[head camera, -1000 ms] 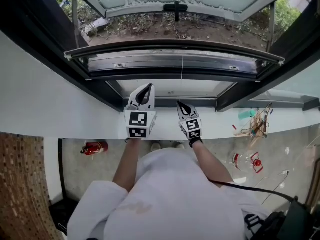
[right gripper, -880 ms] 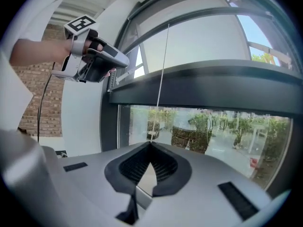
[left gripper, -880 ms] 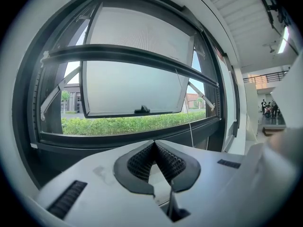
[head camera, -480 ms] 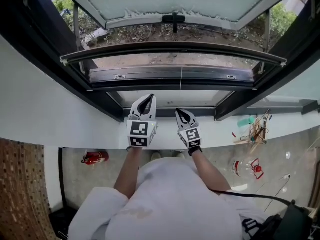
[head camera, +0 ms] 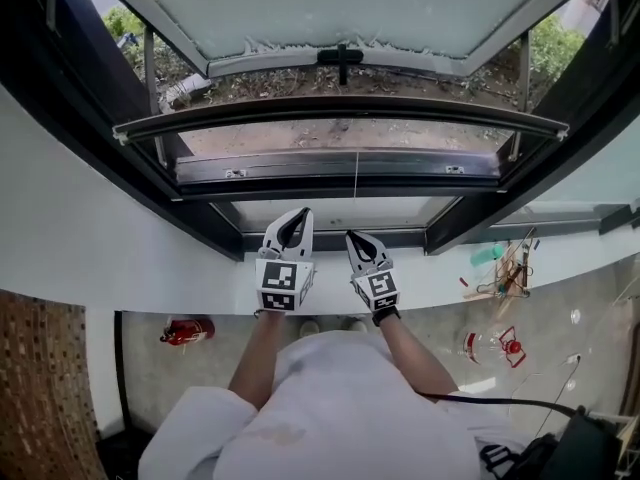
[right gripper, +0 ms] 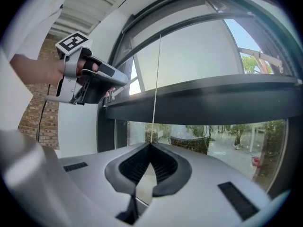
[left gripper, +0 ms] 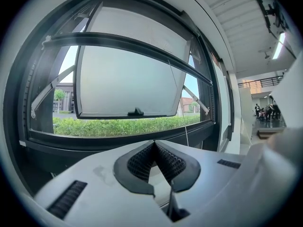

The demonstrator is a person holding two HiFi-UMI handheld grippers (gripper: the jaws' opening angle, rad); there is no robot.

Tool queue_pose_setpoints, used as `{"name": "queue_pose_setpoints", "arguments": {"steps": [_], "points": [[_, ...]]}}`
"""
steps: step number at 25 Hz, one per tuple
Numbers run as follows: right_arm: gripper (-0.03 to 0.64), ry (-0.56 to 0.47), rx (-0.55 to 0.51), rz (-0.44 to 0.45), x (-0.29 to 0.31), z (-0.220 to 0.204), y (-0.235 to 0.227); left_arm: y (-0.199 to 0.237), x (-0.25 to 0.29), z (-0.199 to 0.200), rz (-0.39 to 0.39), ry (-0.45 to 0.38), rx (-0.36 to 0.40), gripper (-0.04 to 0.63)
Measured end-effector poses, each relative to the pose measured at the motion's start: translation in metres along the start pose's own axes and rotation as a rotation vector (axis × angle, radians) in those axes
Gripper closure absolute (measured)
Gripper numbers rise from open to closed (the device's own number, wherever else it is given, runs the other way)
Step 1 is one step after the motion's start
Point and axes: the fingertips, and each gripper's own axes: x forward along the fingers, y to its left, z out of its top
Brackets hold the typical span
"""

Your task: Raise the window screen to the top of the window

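The screen's dark bottom bar spans the window opening; it also crosses the left gripper view and the right gripper view. A thin white pull cord hangs from the window down to my right gripper. In the right gripper view the cord runs straight into the closed tips of the right gripper, which is shut on it. My left gripper hovers beside it over the sill, shut and empty. From the left gripper, the cord passes to the right, apart from it.
The glass pane with its black handle is swung outward above shrubs. The white sill carries small clutter at the right. A red extinguisher and a bottle lie on the floor below.
The right gripper has risen a little along the cord. The left gripper has hardly moved. The head view has tilted, so both grippers sit lower in it.
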Motion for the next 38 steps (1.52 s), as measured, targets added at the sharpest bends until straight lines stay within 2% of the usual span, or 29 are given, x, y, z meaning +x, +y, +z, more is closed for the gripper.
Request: {"name": "queue_pose_setpoints", "arguments": {"steps": [5, 13, 38], "points": [[0.615, -0.056, -0.003, 0.004, 0.002, 0.025, -0.001, 0.000, 0.001, 0.002, 0.004, -0.011, -0.002, 0.594], [0.615, -0.099, 0.010, 0.008, 0.005, 0.042, -0.002, 0.003, 0.000, 0.006, 0.013, -0.022, -0.005, 0.594], [0.615, -0.150, 0.015, 0.001, -0.004, 0.064, -0.003, 0.000, -0.006, 0.008, 0.018, -0.044, -0.027, 0.594]]}}
